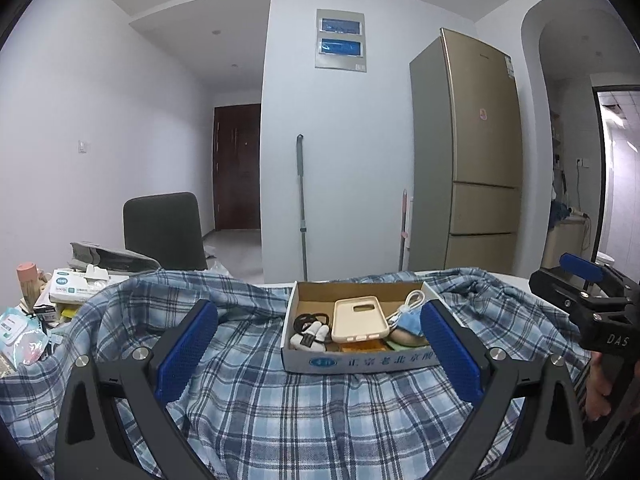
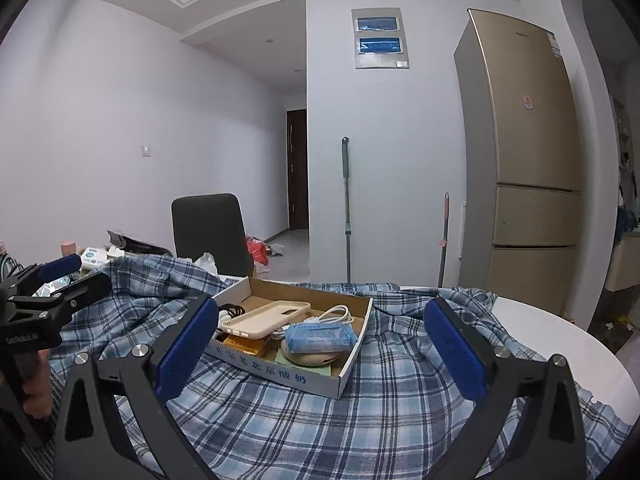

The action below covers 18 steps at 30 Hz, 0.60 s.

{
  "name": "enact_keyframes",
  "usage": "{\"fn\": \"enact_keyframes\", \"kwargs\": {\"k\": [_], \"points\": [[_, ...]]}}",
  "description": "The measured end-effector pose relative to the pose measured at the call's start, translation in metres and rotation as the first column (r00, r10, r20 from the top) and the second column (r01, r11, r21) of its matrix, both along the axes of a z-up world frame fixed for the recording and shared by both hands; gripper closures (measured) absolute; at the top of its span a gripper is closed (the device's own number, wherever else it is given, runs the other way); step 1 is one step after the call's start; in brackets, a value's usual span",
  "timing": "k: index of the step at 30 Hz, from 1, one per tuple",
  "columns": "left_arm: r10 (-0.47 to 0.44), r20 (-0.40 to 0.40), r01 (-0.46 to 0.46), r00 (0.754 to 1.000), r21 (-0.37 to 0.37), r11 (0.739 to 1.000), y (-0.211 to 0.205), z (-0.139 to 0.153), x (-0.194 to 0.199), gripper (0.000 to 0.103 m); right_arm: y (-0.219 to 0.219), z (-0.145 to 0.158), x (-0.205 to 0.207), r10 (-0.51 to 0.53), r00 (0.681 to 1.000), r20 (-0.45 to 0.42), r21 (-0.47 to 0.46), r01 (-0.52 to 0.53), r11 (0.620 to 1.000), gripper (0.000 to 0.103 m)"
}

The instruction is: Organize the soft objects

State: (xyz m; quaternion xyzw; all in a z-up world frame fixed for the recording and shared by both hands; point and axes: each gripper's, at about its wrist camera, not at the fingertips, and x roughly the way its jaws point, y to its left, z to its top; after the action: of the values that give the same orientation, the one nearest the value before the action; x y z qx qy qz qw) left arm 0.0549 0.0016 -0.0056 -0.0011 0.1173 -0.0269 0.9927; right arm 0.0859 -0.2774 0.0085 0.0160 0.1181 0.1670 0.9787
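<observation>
Left of the cardboard box sits a clutter of tissue packs; the left gripper hangs just short of the box's near wall, jaws spread wide, nothing between the blue pads. The box rests on a rumpled blue plaid shirt that drapes the white table, and it holds a cream phone case, a white cable and a blue pack. Right of the box, the right gripper hovers over the shirt, likewise released and empty.
</observation>
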Motion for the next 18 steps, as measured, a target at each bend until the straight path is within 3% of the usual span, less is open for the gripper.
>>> {"fn": "enact_keyframes", "kwargs": {"k": [6,18], "points": [[-0.003,0.037,0.002,0.999,0.015,1.000,-0.0024,-0.0010,-0.0066,0.000,-0.0005,-0.0012,0.0007,0.005,1.000,-0.004,0.005,-0.005,1.000,0.000],[0.020,0.031,-0.020,0.999,-0.007,1.000,0.0047,0.0011,-0.0055,0.000,-0.0007,-0.0026,0.0016,0.008,1.000,-0.005,0.006,-0.008,1.000,0.000]]}}
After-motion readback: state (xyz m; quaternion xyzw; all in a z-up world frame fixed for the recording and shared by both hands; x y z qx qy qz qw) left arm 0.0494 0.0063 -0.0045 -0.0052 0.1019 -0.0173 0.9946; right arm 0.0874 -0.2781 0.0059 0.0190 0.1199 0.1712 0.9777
